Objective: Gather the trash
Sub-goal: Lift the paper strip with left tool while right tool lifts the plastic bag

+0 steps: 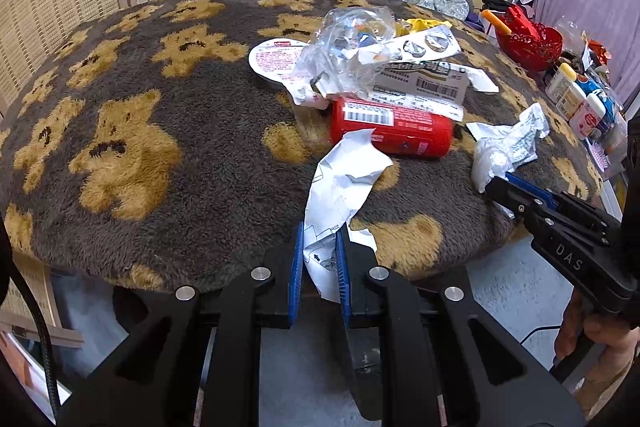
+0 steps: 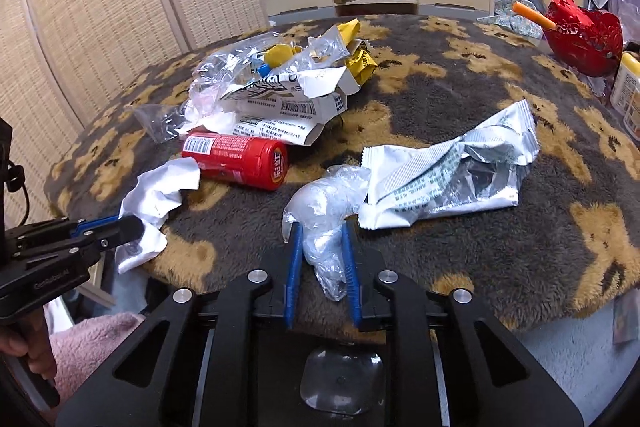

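The left gripper [image 1: 318, 259] sat low at the table edge [image 1: 224, 267], clamped on a crumpled white paper [image 1: 340, 187]. The right gripper [image 2: 320, 259] pinched a scrunched clear plastic bag [image 2: 324, 211]. At 12 o'clock from the paper lay a red can [image 1: 394, 131] on its side.

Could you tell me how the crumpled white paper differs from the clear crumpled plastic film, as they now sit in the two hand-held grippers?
The crumpled white paper is opaque and printed; the clear crumpled plastic film is translucent and unprinted. The paper sits in the left hand-held gripper, the film in the right hand-held gripper. Both are pinched between blue pads at the table's near edge.
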Demonstrator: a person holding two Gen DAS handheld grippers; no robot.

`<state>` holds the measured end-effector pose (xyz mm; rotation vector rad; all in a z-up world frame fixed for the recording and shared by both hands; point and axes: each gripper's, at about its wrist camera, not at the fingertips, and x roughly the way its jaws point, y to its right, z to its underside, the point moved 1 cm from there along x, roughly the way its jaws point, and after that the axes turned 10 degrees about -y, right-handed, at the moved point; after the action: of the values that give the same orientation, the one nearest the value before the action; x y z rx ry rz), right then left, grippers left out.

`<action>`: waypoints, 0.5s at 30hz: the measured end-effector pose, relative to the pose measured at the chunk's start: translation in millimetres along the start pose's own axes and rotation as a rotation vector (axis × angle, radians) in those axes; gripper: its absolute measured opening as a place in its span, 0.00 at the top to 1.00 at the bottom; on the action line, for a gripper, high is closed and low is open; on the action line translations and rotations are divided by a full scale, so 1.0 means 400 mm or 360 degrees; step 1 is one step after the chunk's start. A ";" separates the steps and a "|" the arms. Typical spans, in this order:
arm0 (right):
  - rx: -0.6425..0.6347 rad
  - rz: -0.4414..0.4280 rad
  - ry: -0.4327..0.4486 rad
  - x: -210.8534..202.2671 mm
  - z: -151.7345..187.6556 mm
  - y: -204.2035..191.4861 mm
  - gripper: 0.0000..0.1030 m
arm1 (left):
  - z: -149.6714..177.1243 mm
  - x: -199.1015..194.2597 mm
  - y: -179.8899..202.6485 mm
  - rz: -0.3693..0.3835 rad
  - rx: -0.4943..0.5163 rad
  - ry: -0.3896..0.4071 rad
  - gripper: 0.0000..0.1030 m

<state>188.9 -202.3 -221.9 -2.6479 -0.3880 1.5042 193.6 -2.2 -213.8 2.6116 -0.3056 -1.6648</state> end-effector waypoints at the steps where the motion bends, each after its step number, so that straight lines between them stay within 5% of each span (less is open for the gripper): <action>1: -0.0006 0.0003 0.0002 -0.009 0.006 0.000 0.81 | 0.005 -0.008 0.006 0.0006 0.0003 0.0005 0.87; 15: 0.0010 0.0037 -0.0036 -0.145 0.191 0.027 0.81 | 0.186 -0.112 0.123 0.0078 0.0065 0.0066 0.87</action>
<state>97.2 -232.1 -215.0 -2.6416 -0.3548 1.5401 100.9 -36.6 -199.3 2.6408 -0.4029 -1.6044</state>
